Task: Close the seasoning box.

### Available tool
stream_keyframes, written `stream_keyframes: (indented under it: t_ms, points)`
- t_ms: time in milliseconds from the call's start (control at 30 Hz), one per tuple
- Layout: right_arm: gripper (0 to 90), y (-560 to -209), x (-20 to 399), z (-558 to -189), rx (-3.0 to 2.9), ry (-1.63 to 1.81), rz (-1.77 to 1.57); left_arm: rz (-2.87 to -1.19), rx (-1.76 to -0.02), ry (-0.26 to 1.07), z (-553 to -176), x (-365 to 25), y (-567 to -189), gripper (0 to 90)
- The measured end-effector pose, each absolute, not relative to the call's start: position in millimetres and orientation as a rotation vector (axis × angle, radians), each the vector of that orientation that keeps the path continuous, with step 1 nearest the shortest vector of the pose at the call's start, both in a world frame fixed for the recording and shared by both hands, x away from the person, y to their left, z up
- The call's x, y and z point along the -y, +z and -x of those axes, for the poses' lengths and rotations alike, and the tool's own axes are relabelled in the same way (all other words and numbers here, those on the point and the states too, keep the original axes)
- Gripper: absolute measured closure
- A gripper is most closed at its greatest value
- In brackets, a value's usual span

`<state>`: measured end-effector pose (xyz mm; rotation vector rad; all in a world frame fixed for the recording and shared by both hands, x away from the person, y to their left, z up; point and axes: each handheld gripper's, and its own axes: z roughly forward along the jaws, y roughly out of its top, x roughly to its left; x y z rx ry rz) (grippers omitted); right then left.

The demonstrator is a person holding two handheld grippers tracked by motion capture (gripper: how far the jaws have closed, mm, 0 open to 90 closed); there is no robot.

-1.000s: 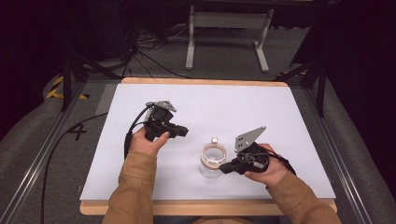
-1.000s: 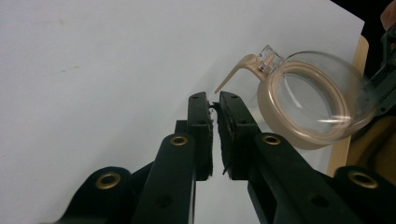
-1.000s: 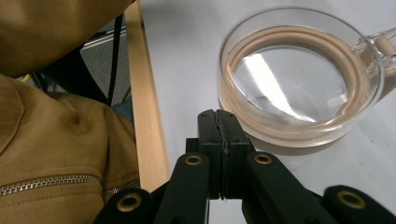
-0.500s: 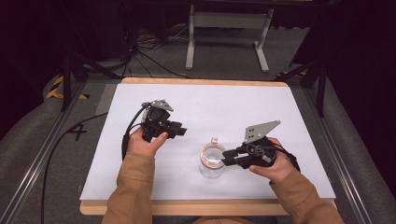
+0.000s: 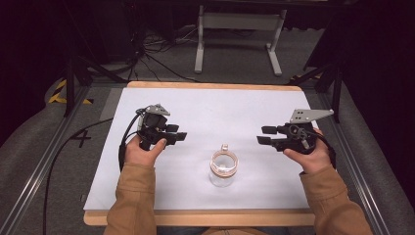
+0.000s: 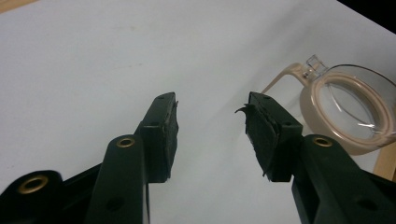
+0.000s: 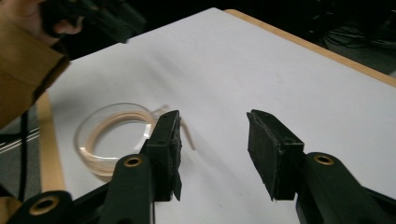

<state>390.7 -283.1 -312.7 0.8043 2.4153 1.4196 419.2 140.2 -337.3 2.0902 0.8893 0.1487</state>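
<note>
A clear glass jar (image 5: 223,166) with a tan seal ring and a small clasp stands upright on the white tabletop (image 5: 220,112), near the front middle. My left gripper (image 5: 177,133) is held to the jar's left, apart from it, jaws pointing right. In the left gripper view its jaws (image 6: 210,105) are open and empty, with the jar (image 6: 348,105) off to the right. My right gripper (image 5: 264,135) hovers to the jar's right, jaws pointing left. Its jaws (image 7: 212,121) are open with nothing between them, the jar (image 7: 114,135) lying beyond the left jaw.
The white sheet covers a wooden table whose edge (image 5: 205,218) shows at the front. A metal stand (image 5: 237,29) and cables (image 5: 151,54) lie on the floor beyond the far edge. Metal rails (image 5: 39,171) run along both sides.
My right gripper has pulled back to the right, away from the jar it was up against a second ago. The jar stays in place and the left gripper has barely moved.
</note>
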Motion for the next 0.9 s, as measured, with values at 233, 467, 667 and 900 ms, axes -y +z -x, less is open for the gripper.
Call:
stream_keyframes:
  t_ms: [233, 467, 667, 900]
  points:
    - [45.9, -329.0, 319.5, -412.6, -2.310, 1.338, -0.951, -2.075, -0.942, 0.168, -426.6, -147.3, -347.9, 51.7]
    - [42.1, -359.9, 345.1, -434.8, -2.315, 1.213, -1.117, -2.071, -0.959, 0.225, -433.7, -151.6, -360.3, 48.3]
    - [41.2, -390.6, 356.5, -449.4, -2.347, 1.118, -1.217, -2.081, -0.981, 0.226, -438.0, -154.9, -367.8, 47.1]
    - [42.5, -418.2, 356.6, -457.9, -2.443, 0.999, -1.264, -2.094, -0.987, 0.203, -441.0, -153.6, -373.3, 46.4]
